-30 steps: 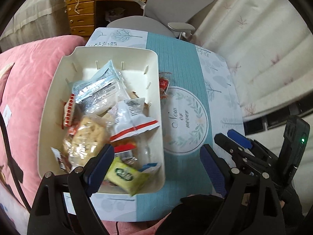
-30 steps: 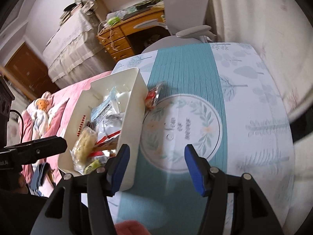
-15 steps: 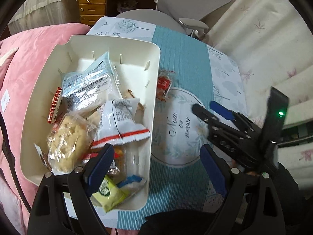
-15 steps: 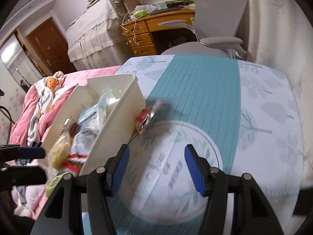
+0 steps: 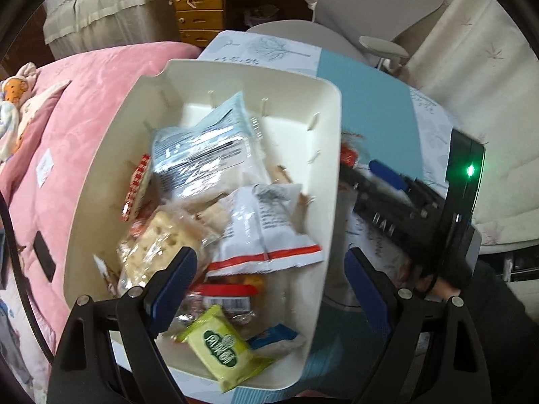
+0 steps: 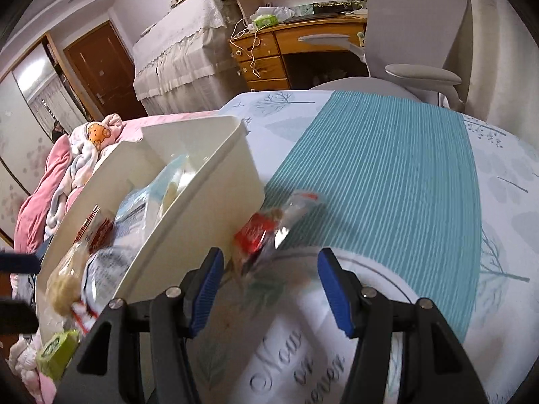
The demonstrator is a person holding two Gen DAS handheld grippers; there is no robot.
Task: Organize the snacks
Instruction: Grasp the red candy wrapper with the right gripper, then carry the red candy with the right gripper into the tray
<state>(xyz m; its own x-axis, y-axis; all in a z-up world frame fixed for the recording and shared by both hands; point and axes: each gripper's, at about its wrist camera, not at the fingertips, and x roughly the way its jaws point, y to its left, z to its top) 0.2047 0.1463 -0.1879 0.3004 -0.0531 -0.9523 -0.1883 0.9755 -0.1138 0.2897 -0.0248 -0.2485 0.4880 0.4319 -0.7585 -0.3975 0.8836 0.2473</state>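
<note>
A white bin (image 5: 242, 67) holds several snack packets, among them a white one with a red stripe (image 5: 266, 222), a silver-blue one (image 5: 202, 155) and a green one (image 5: 219, 346). My left gripper (image 5: 269, 279) hangs open over the bin's near right corner with nothing between its fingers. One red snack packet (image 6: 259, 232) lies on the tablecloth against the bin's outer wall (image 6: 202, 202). My right gripper (image 6: 269, 282) is open, low over the table, its fingertips just short of that packet. In the left wrist view the right gripper (image 5: 367, 171) partly hides the red packet (image 5: 348, 155).
The table wears a white cloth with a teal striped band (image 6: 387, 175). A grey office chair (image 6: 417, 33) and a wooden desk (image 6: 269, 54) stand beyond its far edge. Pink bedding (image 5: 84, 107) lies along the bin's left side.
My right gripper has come down and forward toward the red packet, which now sits just ahead of its fingertips. My left gripper has sunk closer to the bin. Both stayed open.
</note>
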